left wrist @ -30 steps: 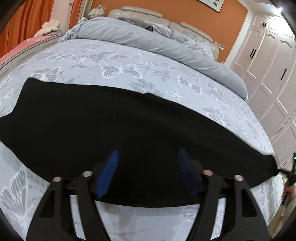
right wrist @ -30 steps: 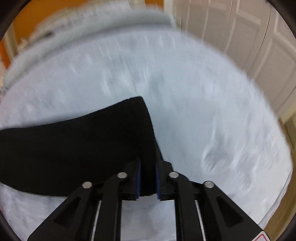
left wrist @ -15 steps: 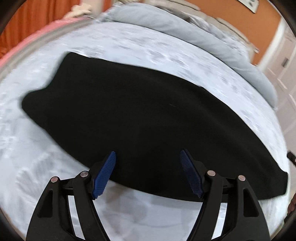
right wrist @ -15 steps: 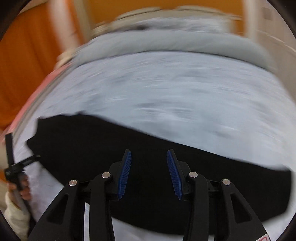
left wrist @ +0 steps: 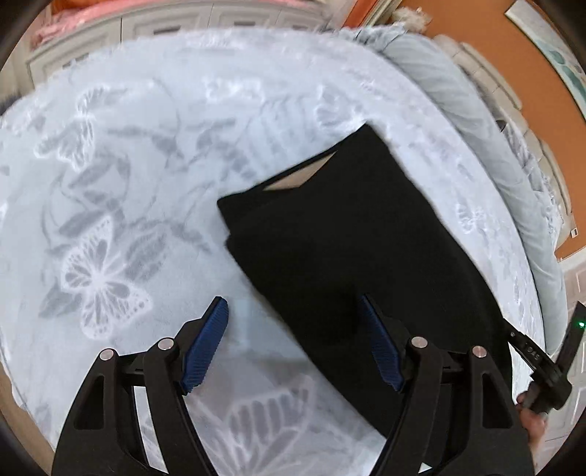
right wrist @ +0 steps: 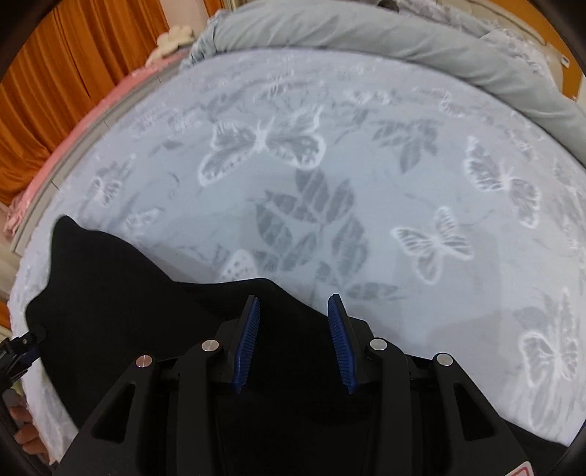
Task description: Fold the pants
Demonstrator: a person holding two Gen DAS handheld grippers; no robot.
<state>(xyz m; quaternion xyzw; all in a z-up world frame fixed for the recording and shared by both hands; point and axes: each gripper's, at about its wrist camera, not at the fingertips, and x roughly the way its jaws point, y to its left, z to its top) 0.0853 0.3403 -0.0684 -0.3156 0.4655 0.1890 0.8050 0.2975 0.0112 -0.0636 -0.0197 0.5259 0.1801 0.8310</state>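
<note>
Left gripper (left wrist: 293,342): released, jaws wide, nothing between the pads; it hangs over the near edge of the black pants (left wrist: 366,256), likely lining up a fresh grasp.
Right gripper (right wrist: 293,342): jaws closing, no cloth pinched; pants lie under and behind its fingers.
Pants: flat on the butterfly bedspread (right wrist: 366,183), waistband opening ahead of the left gripper.
Duvet (right wrist: 366,33): bunched far ahead, clear of the folding space.

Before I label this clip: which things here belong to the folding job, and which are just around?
Job: black pants, left gripper, right gripper, butterfly bedspread beneath.

Just around: rolled grey duvet, orange curtain, pink bedding, framed picture.
</note>
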